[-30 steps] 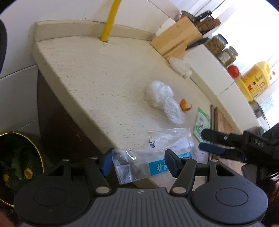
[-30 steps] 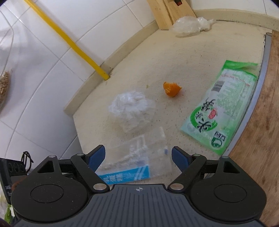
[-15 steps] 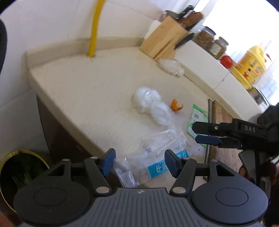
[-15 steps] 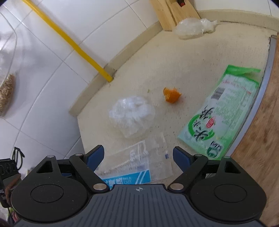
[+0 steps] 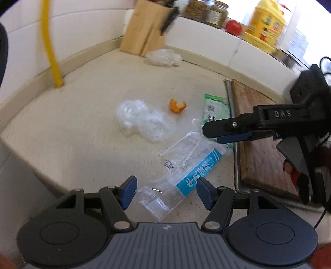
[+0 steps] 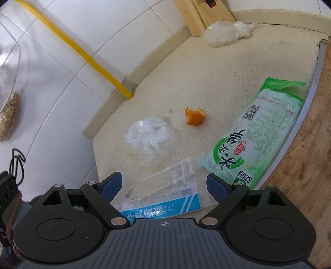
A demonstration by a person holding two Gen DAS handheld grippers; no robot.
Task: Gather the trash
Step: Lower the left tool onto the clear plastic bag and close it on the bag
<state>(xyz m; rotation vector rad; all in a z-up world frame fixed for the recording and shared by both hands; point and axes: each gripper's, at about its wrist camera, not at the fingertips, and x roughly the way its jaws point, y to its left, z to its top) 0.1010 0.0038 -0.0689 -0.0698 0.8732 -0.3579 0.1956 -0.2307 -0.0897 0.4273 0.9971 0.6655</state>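
Daylight, bright. Left wrist view: overexposed at upper right behind the yellow jug (image 5: 265, 24), overall motion blur. Right wrist view sharper; worktop (image 6: 217, 78) evenly lit, soft shadows. Fisheye bends edges, dark corners.

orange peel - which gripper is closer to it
Right. The right gripper hangs just beside the orange peel, over the green packet. The left gripper sits back at the counter's front edge.

Beige speckled bench (image 5: 86, 128), raised lip along tiled wall. Yellow pipe (image 5: 50, 45) runs down wall, meets bench at back. Wooden knife block (image 5: 142, 35) in far corner. Wooden cutting board (image 5: 260, 140) in metal tray at right. Ledge above: two glass jars (image 5: 206, 10), red tomato (image 5: 233, 28), yellow jug (image 5: 265, 24).
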